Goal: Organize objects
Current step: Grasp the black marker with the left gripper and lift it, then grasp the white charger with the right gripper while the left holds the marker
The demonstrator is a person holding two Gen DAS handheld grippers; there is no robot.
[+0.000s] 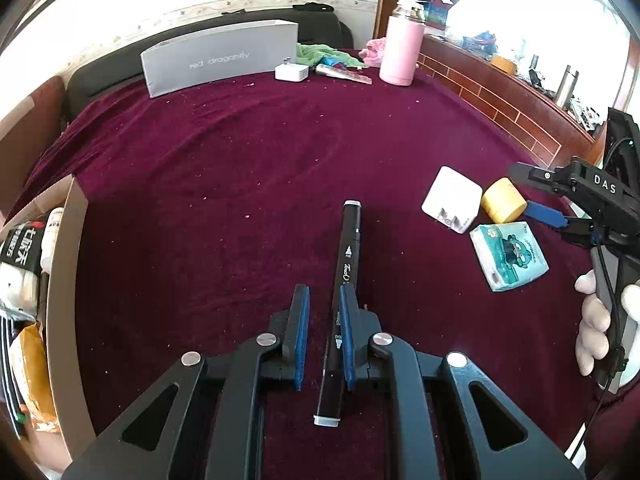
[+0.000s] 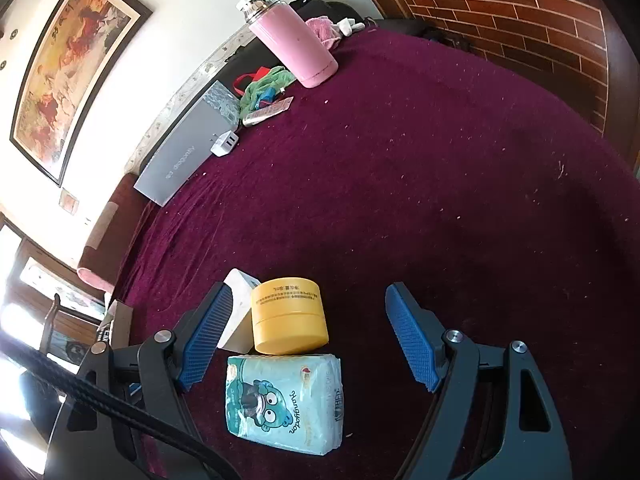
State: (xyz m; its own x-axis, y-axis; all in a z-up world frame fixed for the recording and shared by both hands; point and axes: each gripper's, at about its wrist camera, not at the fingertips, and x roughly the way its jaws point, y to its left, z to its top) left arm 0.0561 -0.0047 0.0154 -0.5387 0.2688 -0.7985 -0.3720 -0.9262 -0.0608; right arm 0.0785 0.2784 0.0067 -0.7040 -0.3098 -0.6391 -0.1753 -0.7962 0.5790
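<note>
- The marker lay on the maroon cloth, pointing away from me, its near half between my left gripper's fingers.
- My left jaws stood apart around it: the right pad sat against the barrel, the left pad showed a gap.
- My right gripper hung wide open, holding nothing, over a small cluster to the marker's right.
- That cluster was a yellow jar, a white charger touching its left side, and a tissue pack just in front of the jar.
- My gloved hand showed at the right edge, on the right gripper's handle.
- A cardboard box with packets in it stood at the cloth's left edge.
- The cloth was flecked with pale crumbs and faintly creased in the middle.
- Along the far edge stood a grey box, a second charger, a green rag and a pink flask.
- Beyond were a white wall with a framed painting and a brick-patterned panel.
</note>
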